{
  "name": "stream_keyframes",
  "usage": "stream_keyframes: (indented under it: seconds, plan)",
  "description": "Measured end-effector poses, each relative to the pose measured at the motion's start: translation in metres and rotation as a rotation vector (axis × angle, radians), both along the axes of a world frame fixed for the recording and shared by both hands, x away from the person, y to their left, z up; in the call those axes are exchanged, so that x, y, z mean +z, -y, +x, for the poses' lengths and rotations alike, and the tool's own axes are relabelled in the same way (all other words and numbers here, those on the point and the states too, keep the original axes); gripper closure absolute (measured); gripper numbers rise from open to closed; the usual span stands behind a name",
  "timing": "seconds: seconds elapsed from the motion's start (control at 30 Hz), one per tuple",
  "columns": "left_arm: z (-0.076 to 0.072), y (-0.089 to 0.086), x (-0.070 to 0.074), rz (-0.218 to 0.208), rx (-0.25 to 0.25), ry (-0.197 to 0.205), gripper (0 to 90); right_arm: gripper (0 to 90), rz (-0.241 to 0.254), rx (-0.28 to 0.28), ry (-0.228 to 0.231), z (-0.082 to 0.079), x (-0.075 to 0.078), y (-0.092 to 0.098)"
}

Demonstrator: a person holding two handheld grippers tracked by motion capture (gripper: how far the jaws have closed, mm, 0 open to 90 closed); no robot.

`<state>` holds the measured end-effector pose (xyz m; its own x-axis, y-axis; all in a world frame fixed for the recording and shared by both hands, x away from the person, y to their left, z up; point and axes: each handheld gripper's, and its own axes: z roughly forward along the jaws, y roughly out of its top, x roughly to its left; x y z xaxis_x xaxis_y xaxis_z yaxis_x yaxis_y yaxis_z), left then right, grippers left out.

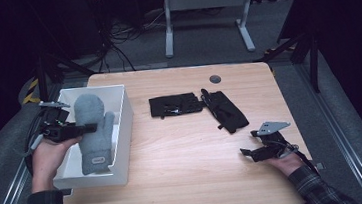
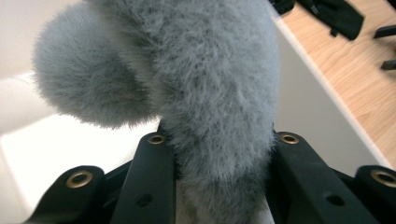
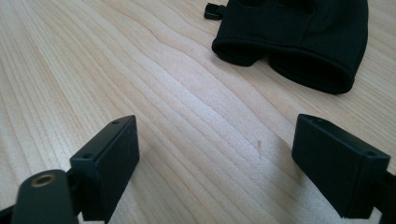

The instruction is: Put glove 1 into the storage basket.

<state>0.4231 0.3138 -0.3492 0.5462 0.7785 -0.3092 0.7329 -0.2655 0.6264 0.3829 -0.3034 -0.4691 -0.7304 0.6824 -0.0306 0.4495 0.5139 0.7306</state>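
A fluffy grey mitten is seen at the left of the high view, held over a white box with its cuff low near the box floor. It is pinched across its middle by the left gripper, whose jaws are closed partway onto the fleece; in the left gripper view the mitten is squeezed between both black jaws. The mitten is judged light, soft and floppy, best gripped across the palm. At the lower right, the right gripper is rested on the wooden table, jaws spread wide and empty. Two black gloves lie at the centre.
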Motion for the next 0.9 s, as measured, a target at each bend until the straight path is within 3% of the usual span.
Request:
stream_keyframes:
  seconds: [0.27,0.6,0.7,0.8,0.9]
  plan:
    - [0.020,0.003,-0.031,-0.009,0.006,-0.063,70.1,15.6,0.000,0.000,0.000,0.000,0.000,0.000]
    - [0.047,0.000,-0.067,0.073,0.062,-0.141,63.3,15.6,0.000,-0.001,0.000,0.000,0.000,0.000]
    - [0.048,-0.001,-0.069,0.085,0.092,-0.135,54.6,15.6,0.000,-0.001,0.000,0.000,0.000,0.000]
    - [0.047,-0.003,-0.068,0.093,0.133,-0.124,36.9,15.6,0.000,-0.001,0.000,0.000,0.000,0.000]
    - [0.045,-0.004,-0.063,0.124,0.175,-0.091,25.4,15.6,0.000,-0.001,-0.001,0.000,0.000,0.000]
